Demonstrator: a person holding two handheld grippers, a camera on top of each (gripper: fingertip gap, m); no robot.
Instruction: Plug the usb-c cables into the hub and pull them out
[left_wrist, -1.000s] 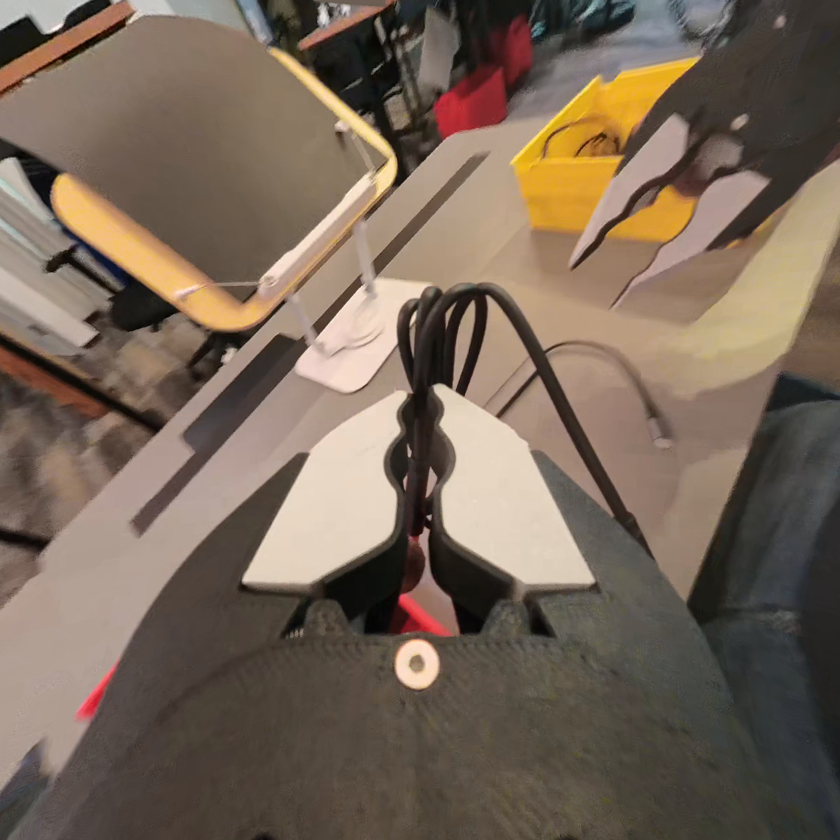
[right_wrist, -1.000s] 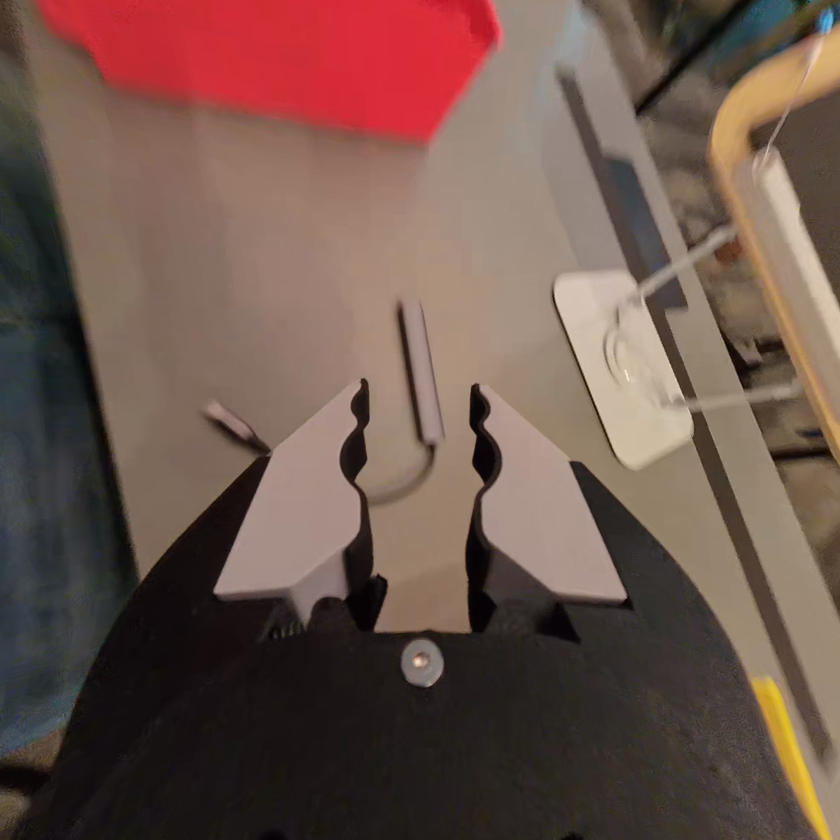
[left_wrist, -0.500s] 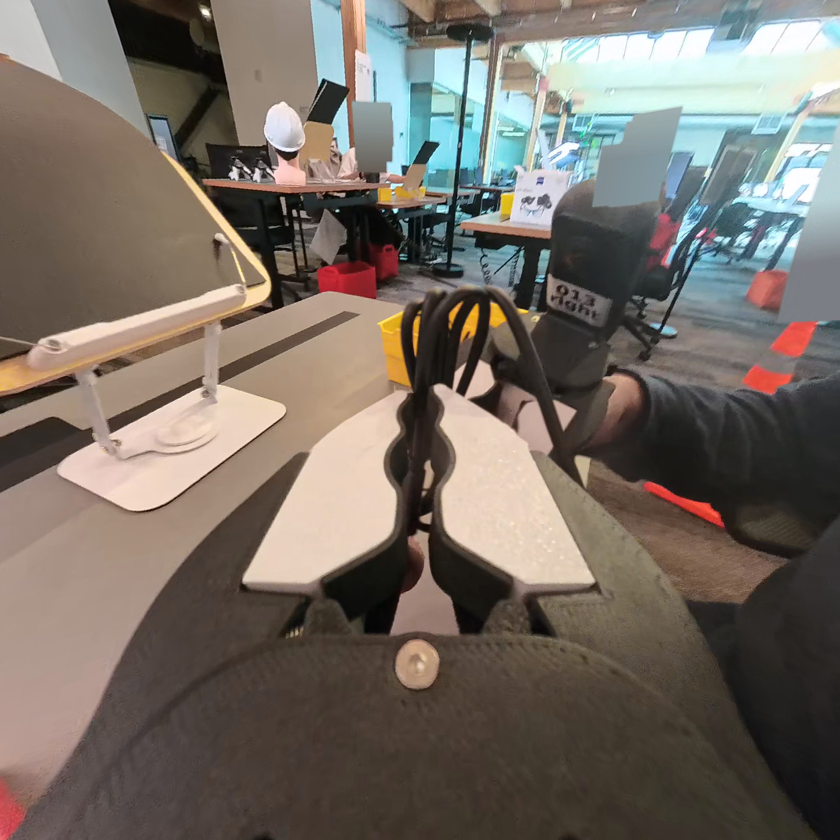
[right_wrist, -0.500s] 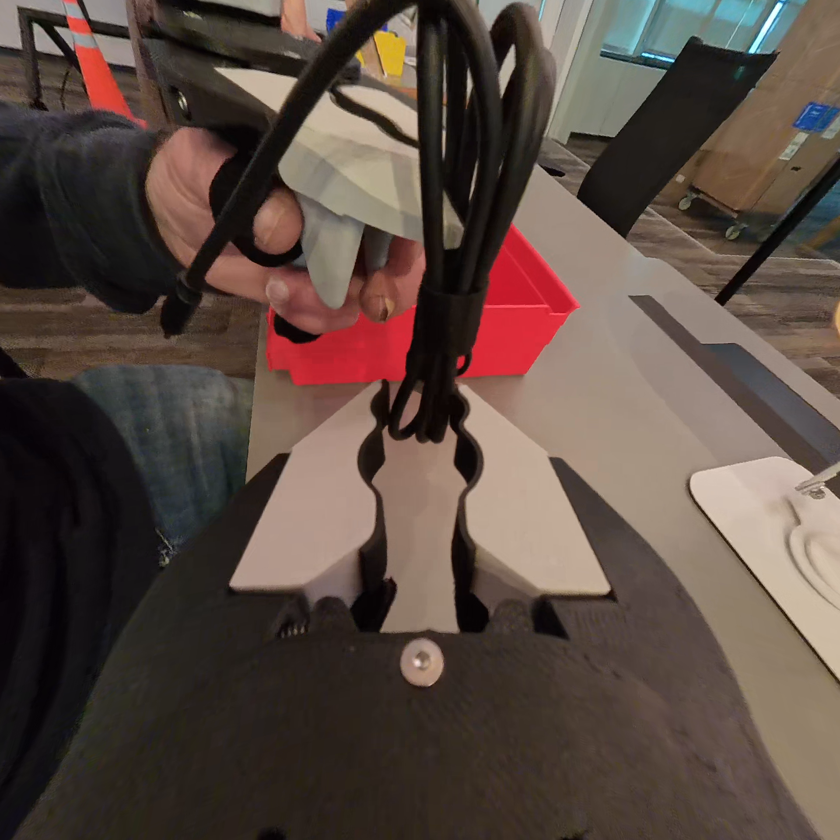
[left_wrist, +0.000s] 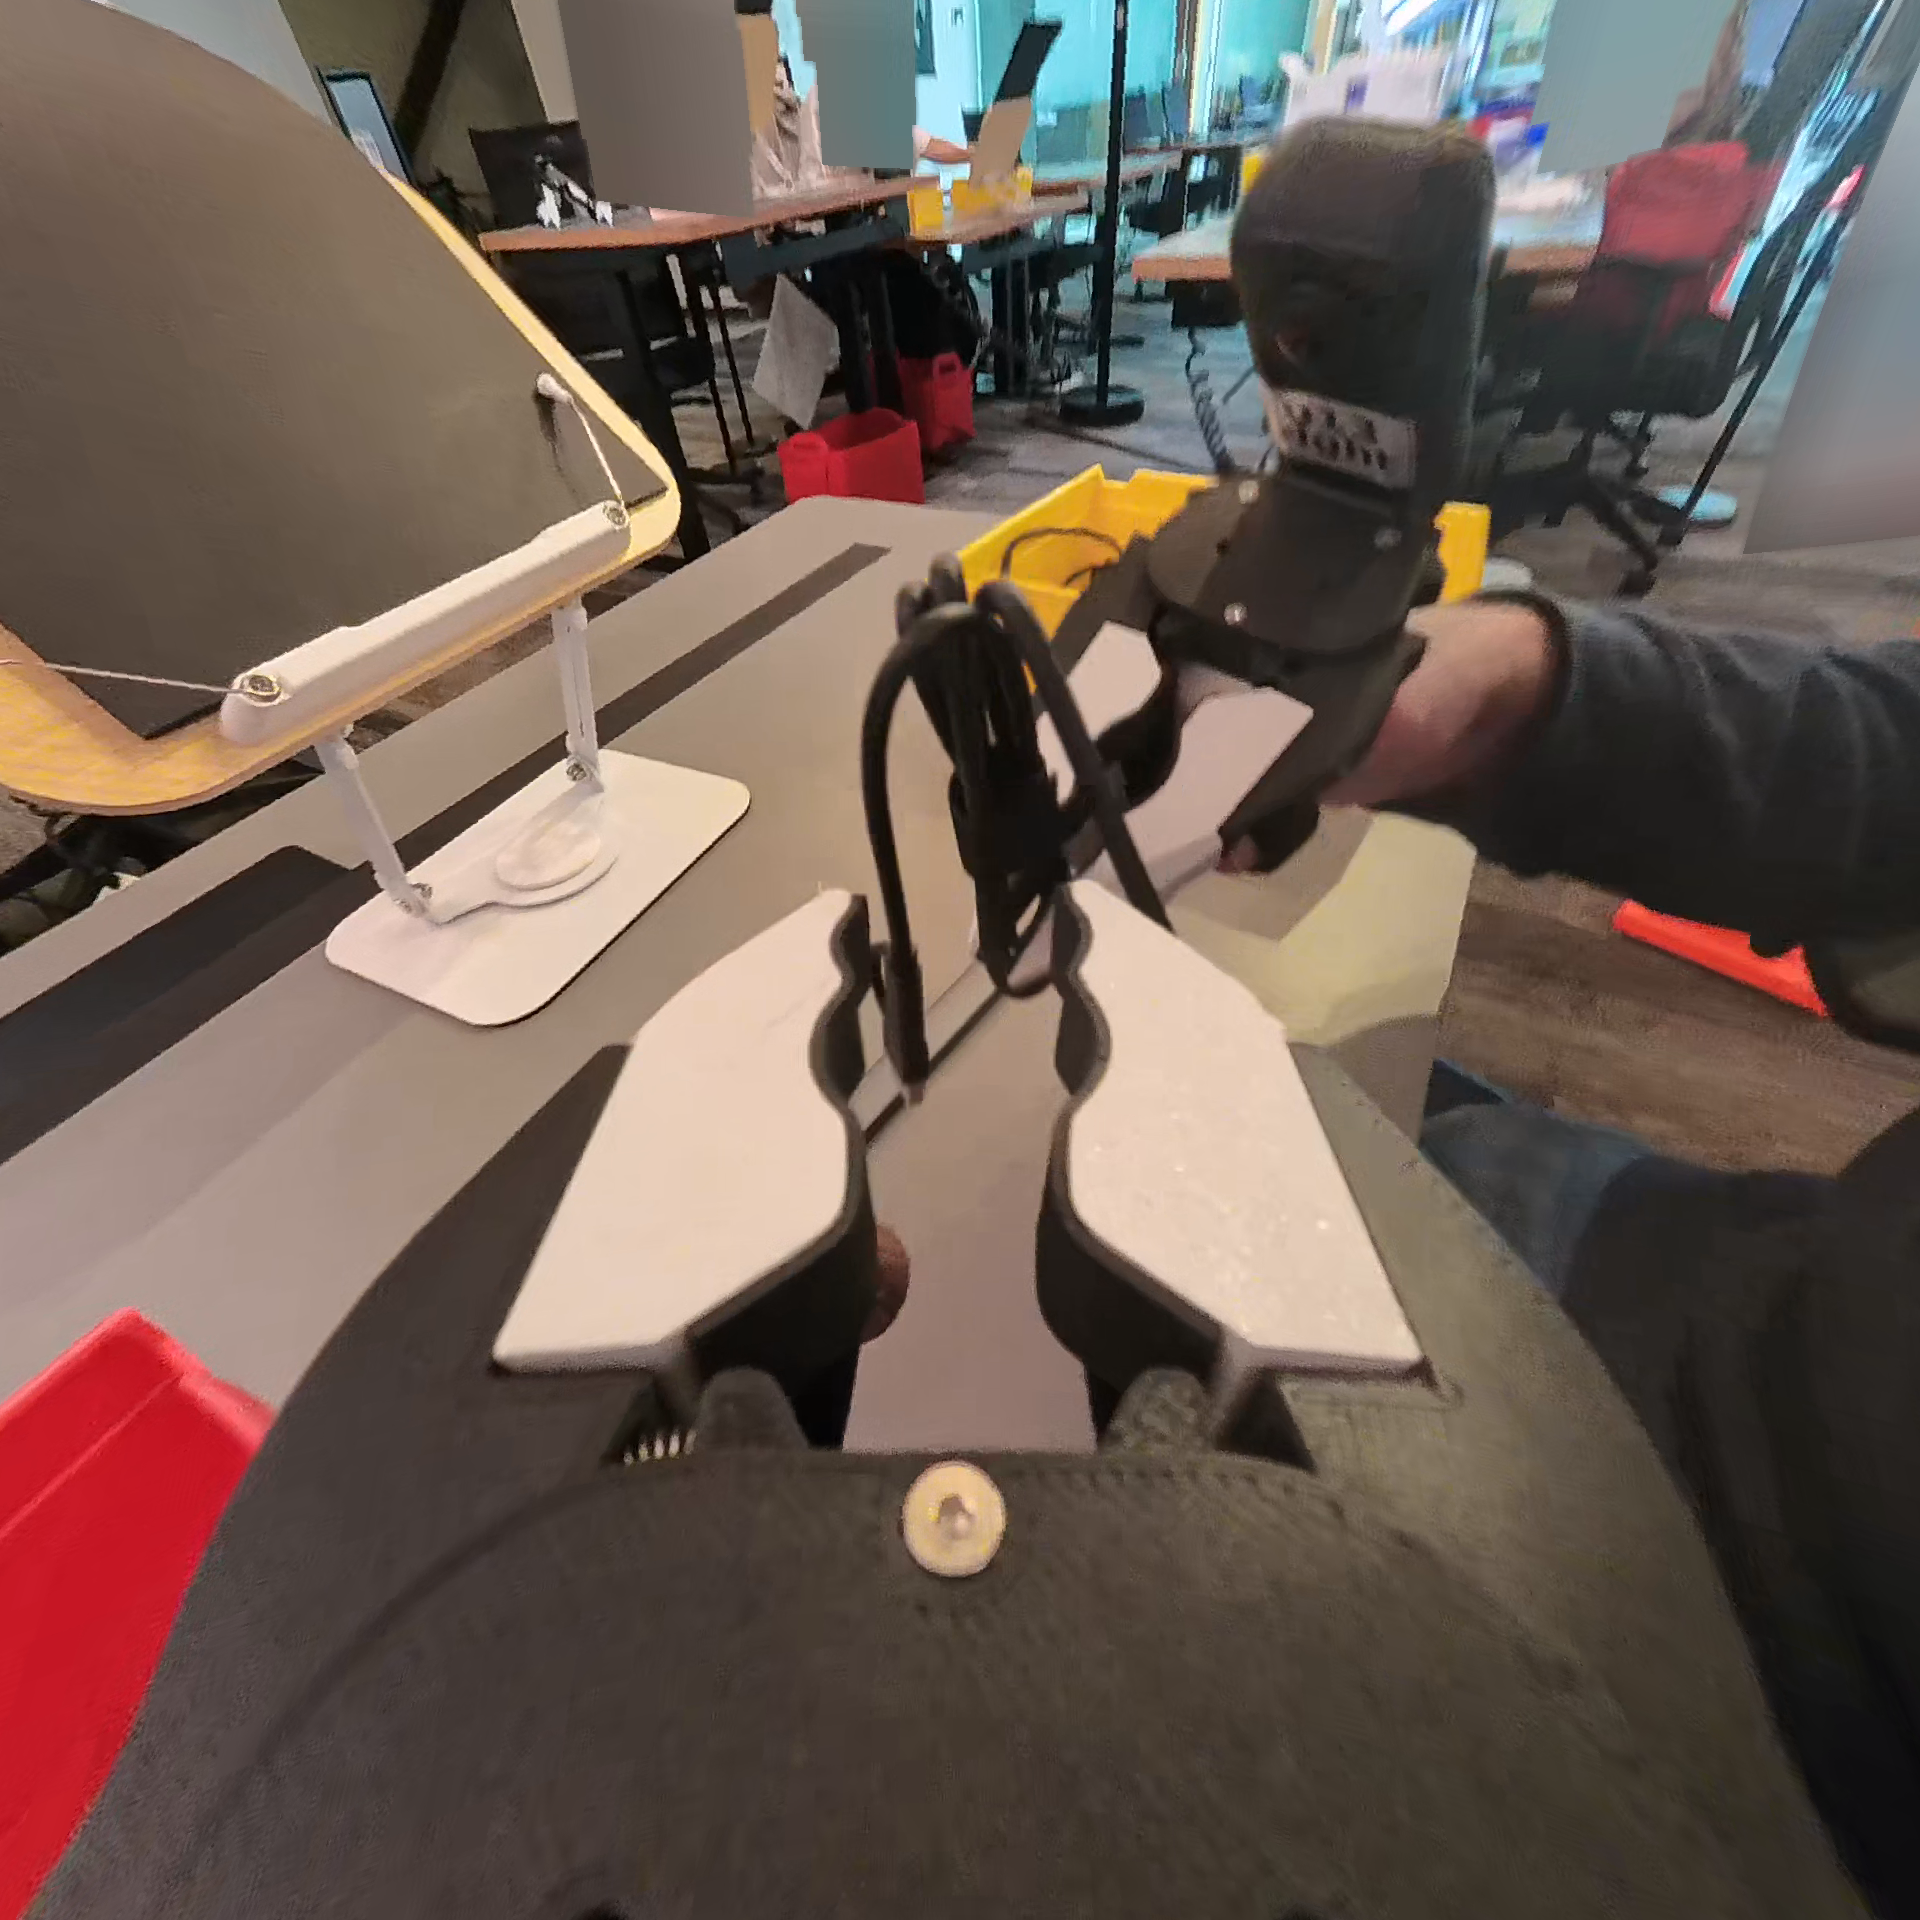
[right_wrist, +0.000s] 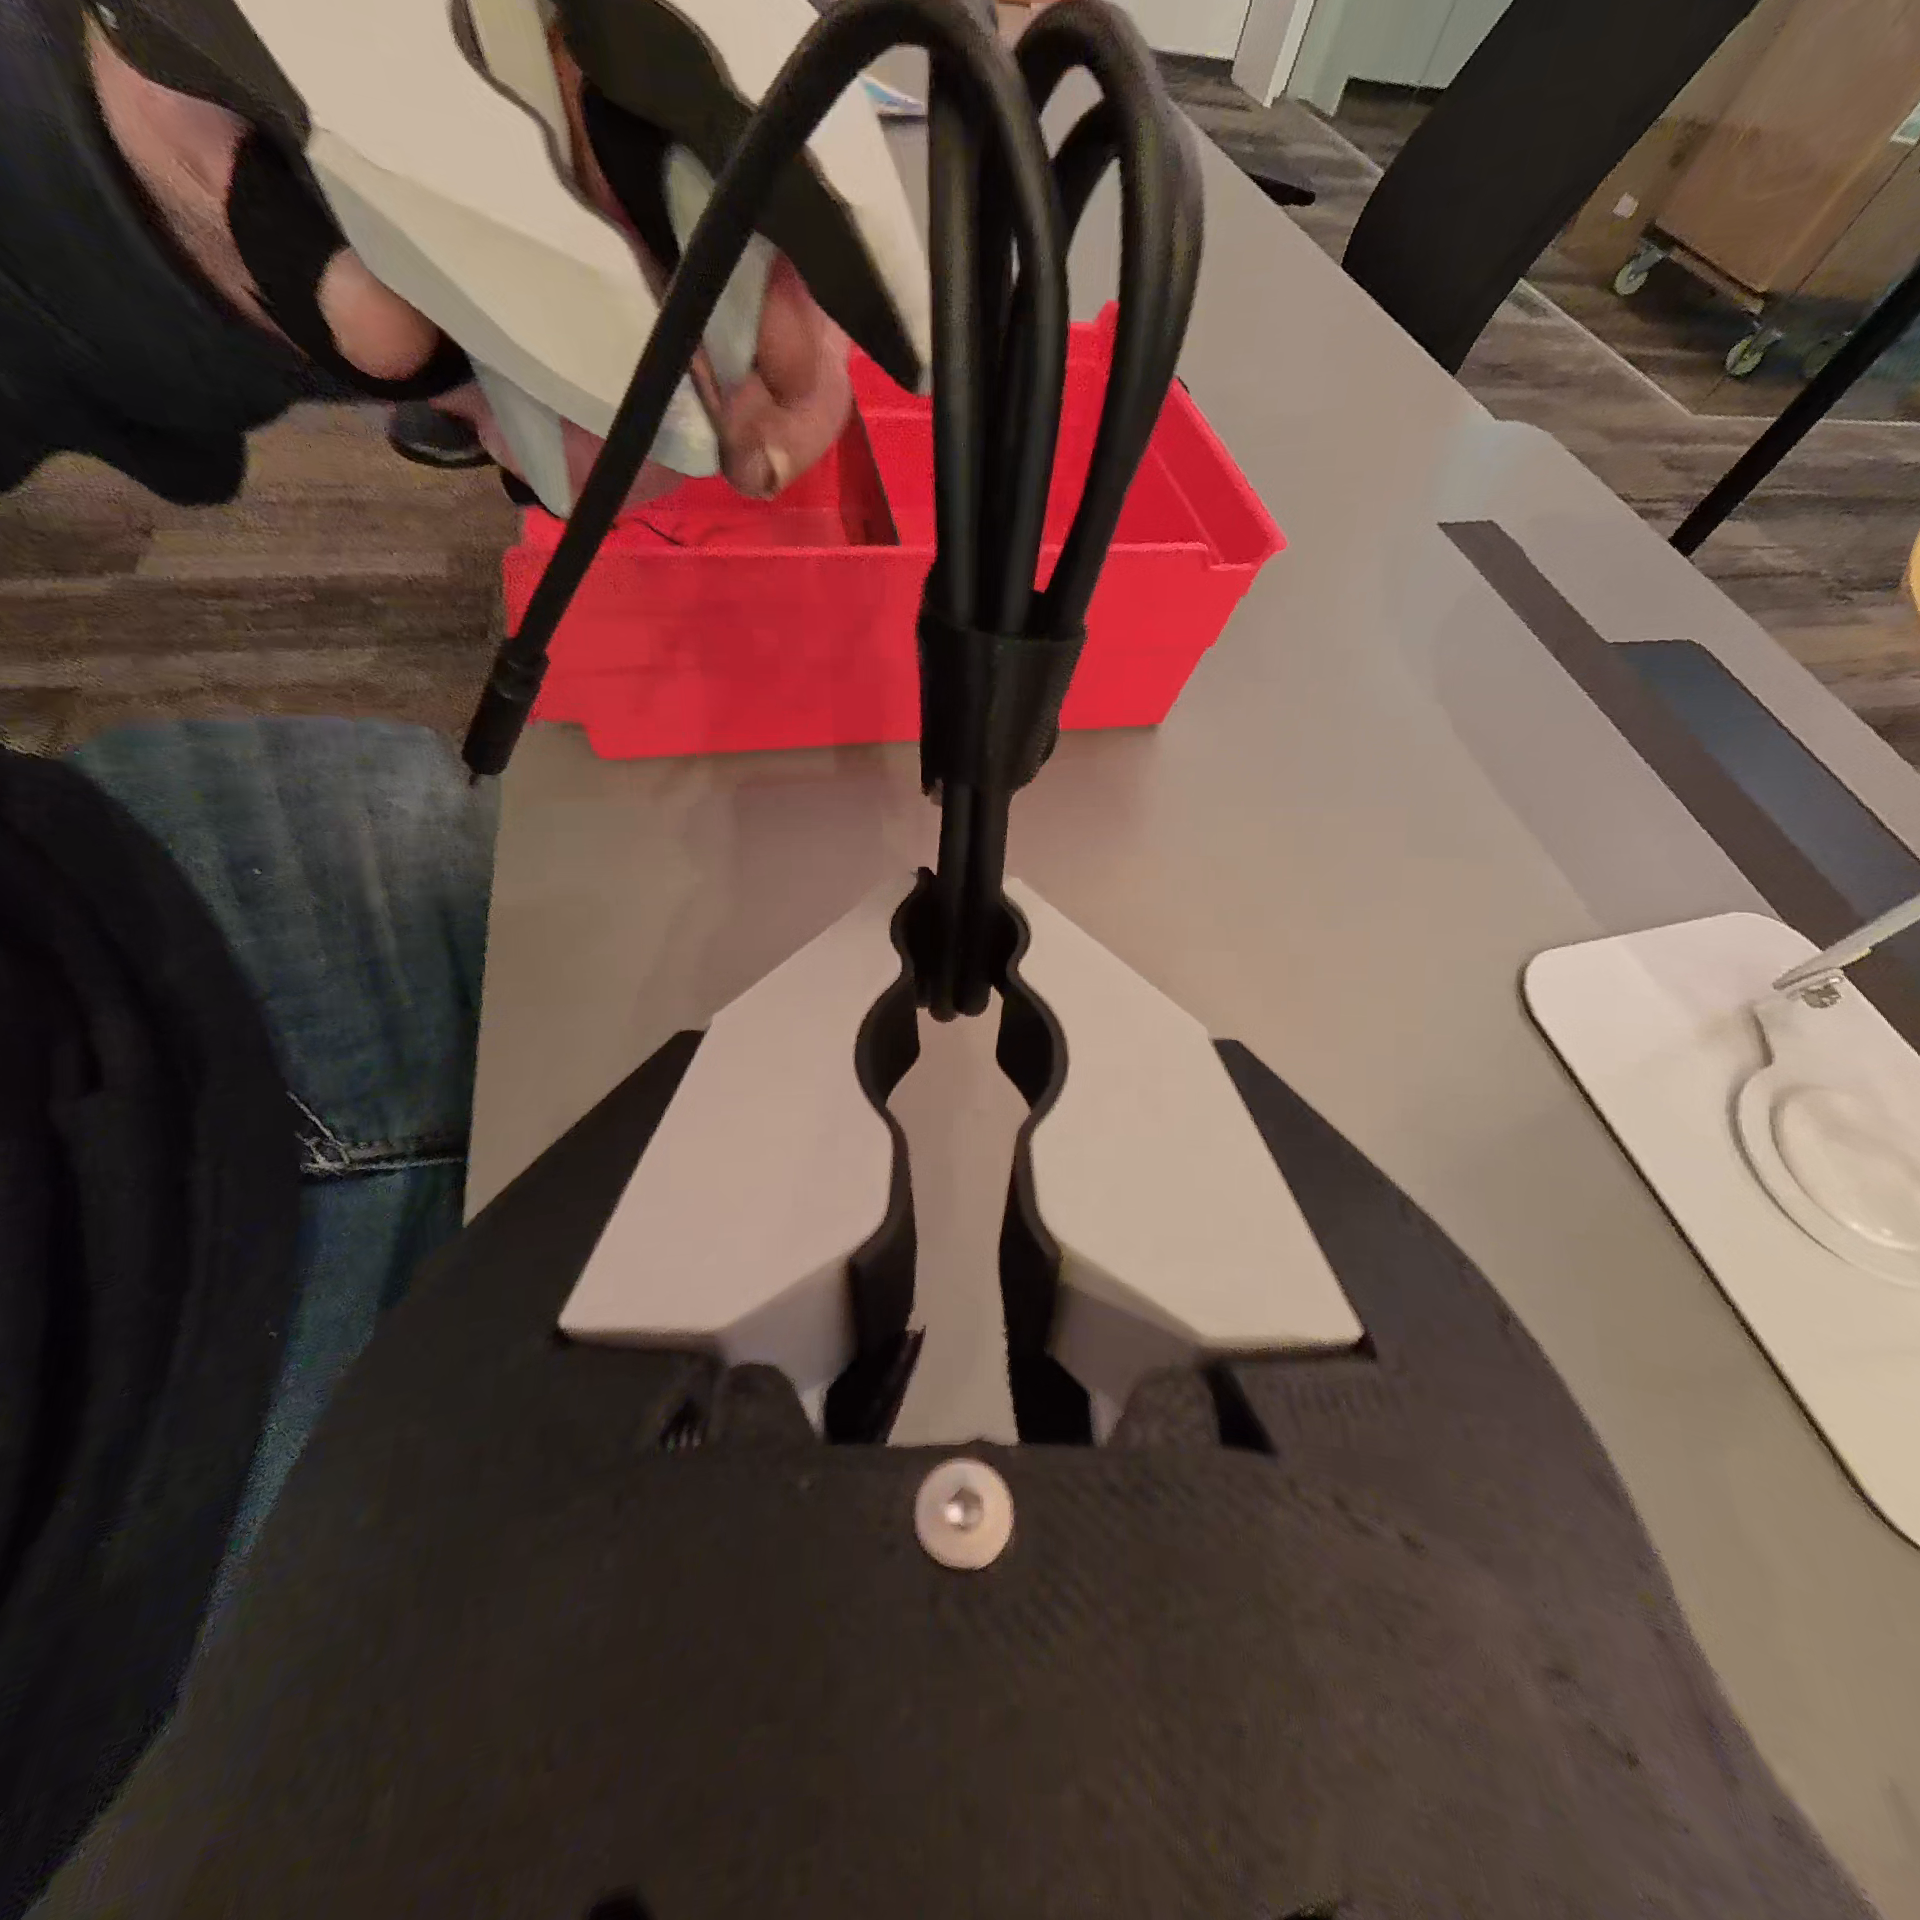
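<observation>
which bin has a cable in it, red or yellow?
The yellow bin, at the table's far end behind the right gripper: a dark cable loop shows inside. The red bin shows only bare red walls, though its floor is partly hidden.

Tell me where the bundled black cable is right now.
The bundled black cable hangs in the air above the grey table, pinched at the tips of the right tool, with the red bin behind it and the open left tool alongside.

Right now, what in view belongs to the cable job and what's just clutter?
Job:
- cable bundle, pinched in right tongs
- its loose plug
- left tongs, open
- hub: not seen

Clutter:
- red bin
- yellow bin
- white stand
- table
</observation>
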